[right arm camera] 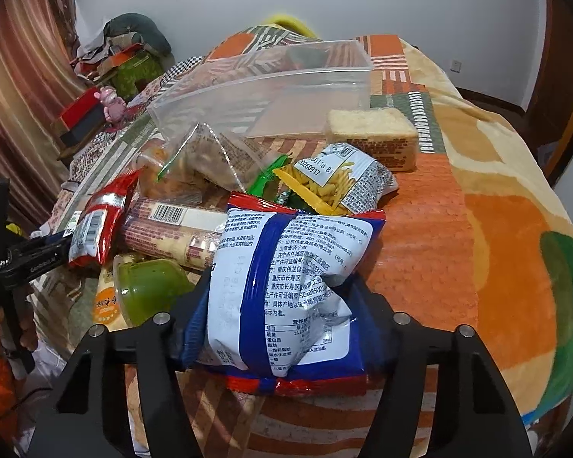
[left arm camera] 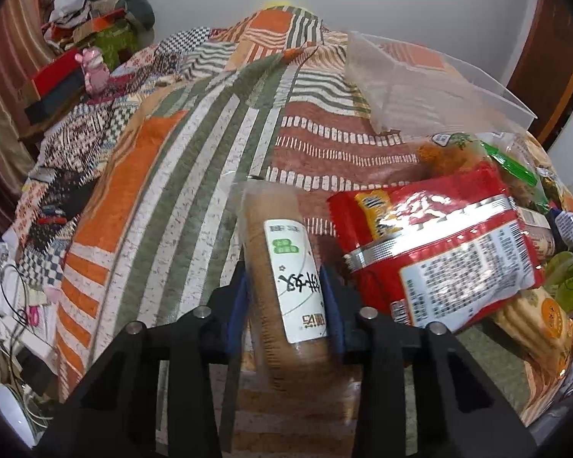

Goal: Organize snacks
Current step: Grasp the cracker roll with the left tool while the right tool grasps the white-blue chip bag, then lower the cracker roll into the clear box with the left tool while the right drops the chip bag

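Note:
My left gripper (left arm camera: 284,286) is shut on a clear-wrapped roll of brown biscuits (left arm camera: 282,267) with a white label, held over the patterned bedspread. A red snack bag (left arm camera: 450,244) lies just right of it. My right gripper (right arm camera: 280,294) is shut on a blue and white snack bag (right arm camera: 282,286). In front of it lies a heap of snacks: a biscuit tube (right arm camera: 172,229), a green jelly cup (right arm camera: 149,286), a fries bag (right arm camera: 336,179) and a wrapped cake block (right arm camera: 374,137). An empty clear plastic bin (right arm camera: 259,87) stands behind the heap; it also shows in the left wrist view (left arm camera: 420,84).
The bedspread (left arm camera: 179,175) covers the bed. At the far left stand a pink toy (left arm camera: 93,70), red boxes (right arm camera: 80,114) and a curtain. Cables and clutter lie at the left edge (left arm camera: 15,305). The left gripper's body shows in the right wrist view (right arm camera: 15,263).

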Demonstrator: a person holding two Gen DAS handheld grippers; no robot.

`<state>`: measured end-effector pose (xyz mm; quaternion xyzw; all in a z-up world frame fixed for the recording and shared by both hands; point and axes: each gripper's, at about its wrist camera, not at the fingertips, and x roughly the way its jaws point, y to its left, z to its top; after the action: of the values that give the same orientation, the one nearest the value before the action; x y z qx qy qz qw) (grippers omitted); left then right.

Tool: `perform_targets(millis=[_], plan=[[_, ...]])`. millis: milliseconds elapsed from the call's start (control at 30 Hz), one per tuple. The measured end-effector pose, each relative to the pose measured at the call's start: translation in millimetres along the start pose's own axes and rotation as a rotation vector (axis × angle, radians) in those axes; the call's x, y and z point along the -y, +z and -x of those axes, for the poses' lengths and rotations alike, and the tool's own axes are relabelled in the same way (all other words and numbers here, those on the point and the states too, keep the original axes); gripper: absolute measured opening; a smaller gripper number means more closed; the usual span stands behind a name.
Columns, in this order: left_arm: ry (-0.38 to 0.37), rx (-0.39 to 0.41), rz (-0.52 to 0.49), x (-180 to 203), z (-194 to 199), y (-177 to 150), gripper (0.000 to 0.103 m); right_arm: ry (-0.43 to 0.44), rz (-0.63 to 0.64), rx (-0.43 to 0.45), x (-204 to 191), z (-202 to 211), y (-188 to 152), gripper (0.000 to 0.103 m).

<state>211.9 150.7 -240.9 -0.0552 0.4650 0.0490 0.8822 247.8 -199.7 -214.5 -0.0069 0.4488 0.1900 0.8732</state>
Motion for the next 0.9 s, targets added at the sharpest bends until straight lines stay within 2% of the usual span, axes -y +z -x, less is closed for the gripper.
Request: perform_targets(millis=[167, 367, 633, 900], plan=[[0.002, 0.02, 0.0, 0.0, 12.8, 2.0, 0.034, -0.004, -0.003, 0.042, 3.2, 13.7, 5.0, 0.057], [-0.008, 0.083, 0.012, -0.3, 38.9, 11.6, 0.034, -0.016, -0.009, 0.108, 7.8, 32.3, 16.0, 0.057], [-0.05, 0.18, 0.002, 12.3, 66.4, 47.2, 0.034, -0.025, -0.008, 0.217, 11.3, 47.9, 49.4, 0.057], [-0.09, 0.259, -0.043, 47.2, 71.4, 90.2, 0.034, -0.046, 0.017, 0.285, 8.4, 40.8, 82.2, 0.057]])
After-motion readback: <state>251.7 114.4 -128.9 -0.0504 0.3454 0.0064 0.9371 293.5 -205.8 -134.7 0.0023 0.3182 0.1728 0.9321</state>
